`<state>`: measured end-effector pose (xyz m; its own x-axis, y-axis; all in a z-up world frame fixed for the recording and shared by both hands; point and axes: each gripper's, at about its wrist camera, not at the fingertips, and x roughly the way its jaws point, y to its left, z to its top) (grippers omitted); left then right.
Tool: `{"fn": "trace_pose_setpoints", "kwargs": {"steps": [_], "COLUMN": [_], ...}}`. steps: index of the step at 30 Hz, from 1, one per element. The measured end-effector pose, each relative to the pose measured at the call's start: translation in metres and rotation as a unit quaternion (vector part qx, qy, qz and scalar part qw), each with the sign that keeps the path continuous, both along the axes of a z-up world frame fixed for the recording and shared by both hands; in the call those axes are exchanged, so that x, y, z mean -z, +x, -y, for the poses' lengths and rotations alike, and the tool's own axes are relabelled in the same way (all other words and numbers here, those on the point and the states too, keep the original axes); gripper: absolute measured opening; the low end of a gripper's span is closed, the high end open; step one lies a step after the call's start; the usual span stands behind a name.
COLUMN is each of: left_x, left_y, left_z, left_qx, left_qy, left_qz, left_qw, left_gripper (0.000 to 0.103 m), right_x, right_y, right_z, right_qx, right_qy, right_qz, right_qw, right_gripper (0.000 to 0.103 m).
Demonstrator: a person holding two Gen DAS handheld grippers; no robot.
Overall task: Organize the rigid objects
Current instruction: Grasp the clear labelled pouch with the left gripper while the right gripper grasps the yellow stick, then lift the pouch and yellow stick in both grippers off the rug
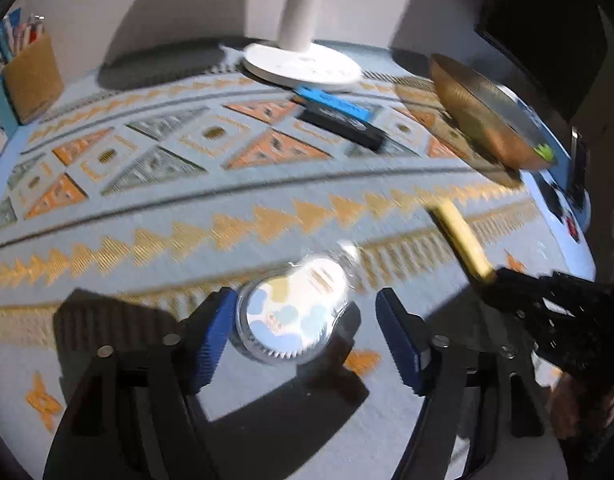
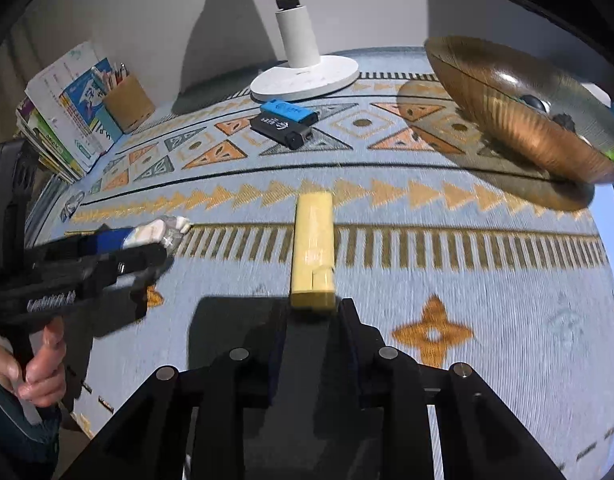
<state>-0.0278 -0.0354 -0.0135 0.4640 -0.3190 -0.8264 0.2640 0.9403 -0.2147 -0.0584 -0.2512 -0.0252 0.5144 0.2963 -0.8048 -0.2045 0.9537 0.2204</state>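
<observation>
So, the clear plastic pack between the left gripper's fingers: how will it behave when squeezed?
The clear plastic pack looks glossy, so probably slippery. Its thin shell may flex. It seems flat and light, unlikely to roll.

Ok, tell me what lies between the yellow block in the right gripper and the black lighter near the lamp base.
Only bare patterned cloth lies between the yellow block and the black lighter, clearest in the right wrist view.

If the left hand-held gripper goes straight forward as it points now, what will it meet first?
Probably nothing new soon: the clear pack already sits between its open fingers. Beyond it the cloth looks free up to the black lighter, though depth is unclear.
</observation>
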Motion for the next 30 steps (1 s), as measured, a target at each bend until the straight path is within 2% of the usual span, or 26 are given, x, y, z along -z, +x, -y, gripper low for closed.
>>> {"fn": "trace_pose_setpoints", "kwargs": {"steps": [4,5,8,9,13,19,22,27,29,30], "left_x": [-0.004,-0.006,-0.010,-0.010,-0.006,0.000,0.000,0.001,0.002,0.000], "left_y": [-0.023,-0.028,-0.032,-0.029,-0.018,-0.009,-0.006,-0.008,-0.009,-0.010], "left_z": [0.021,0.025,0.027,0.025,0.020,0.038,0.041,0.044,0.048,0.049], "left_qx": [0.066,0.078,0.065,0.057,0.054,0.050,0.051,0.051,0.056,0.061], "left_qy": [0.003,0.006,0.049,0.053,0.020,0.061,0.061,0.076,0.089,0.088], "left_qz": [-0.017,-0.016,0.019,0.018,0.000,0.026,0.029,0.041,0.048,0.051], "left_qw": [0.9977,0.9968,0.9965,0.9968,0.9984,0.9965,0.9964,0.9949,0.9933,0.9930], "left_gripper": [0.074,0.074,0.074,0.074,0.074,0.074,0.074,0.073,0.069,0.056], "right_x": [0.001,0.000,-0.001,-0.001,-0.001,0.000,0.000,0.001,0.002,0.002], "right_y": [-0.006,-0.008,-0.011,-0.012,-0.012,0.003,0.011,0.025,0.030,0.030], "right_z": [0.006,0.007,0.010,0.011,0.009,-0.001,-0.011,-0.022,-0.027,-0.030], "right_qx": [0.009,0.013,0.024,0.026,0.029,0.034,0.032,0.032,0.028,0.024], "right_qy": [0.021,0.020,0.019,0.021,0.023,0.008,-0.019,-0.055,-0.069,-0.075], "right_qz": [-0.001,-0.001,0.005,0.005,0.008,0.008,0.014,0.024,0.031,0.034], "right_qw": [1.000,1.000,1.000,0.999,0.999,0.999,0.999,0.998,0.997,0.996], "right_gripper": [0.033,0.037,0.055,0.058,0.058,0.058,0.058,0.049,0.043,0.038]}}
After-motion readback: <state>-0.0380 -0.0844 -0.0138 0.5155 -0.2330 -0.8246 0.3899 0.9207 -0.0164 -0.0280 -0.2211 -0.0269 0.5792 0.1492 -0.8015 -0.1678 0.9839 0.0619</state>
